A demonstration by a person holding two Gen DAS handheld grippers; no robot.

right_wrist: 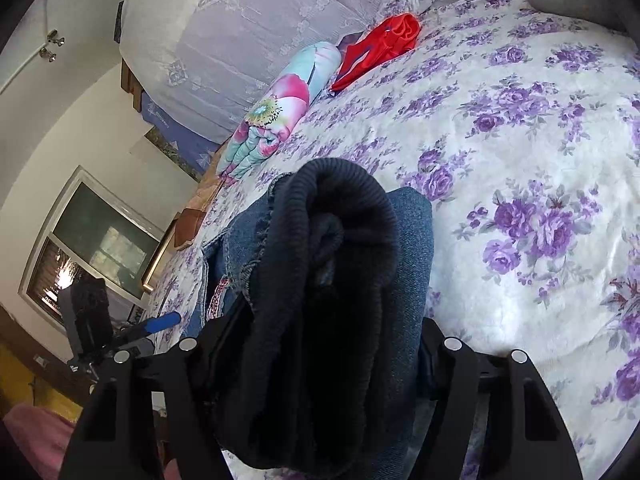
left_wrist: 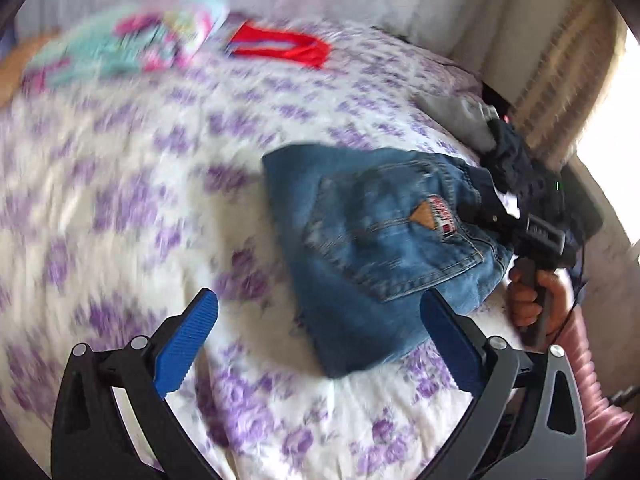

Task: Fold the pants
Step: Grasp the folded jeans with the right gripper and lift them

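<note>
Folded blue jeans (left_wrist: 372,240) lie on the flowered bedspread (left_wrist: 132,184), back pocket and leather patch up. My left gripper (left_wrist: 318,320) is open and empty just above the sheet, its blue pads either side of the jeans' near corner. My right gripper (right_wrist: 320,356) is shut on the jeans' waist end, where the dark ribbed waistband (right_wrist: 336,240) bunches between the jaws and hides the pads. The right gripper also shows in the left wrist view (left_wrist: 536,232), held by a hand at the jeans' right edge. The left gripper's blue pad shows in the right wrist view (right_wrist: 162,320).
A red garment (left_wrist: 280,46) and a folded pink-and-turquoise quilt (left_wrist: 132,48) lie at the far side of the bed. A grey cloth and dark clothes (left_wrist: 504,148) sit at the right bed edge. A pale headboard cover (right_wrist: 240,40) and a window (right_wrist: 100,240) lie beyond.
</note>
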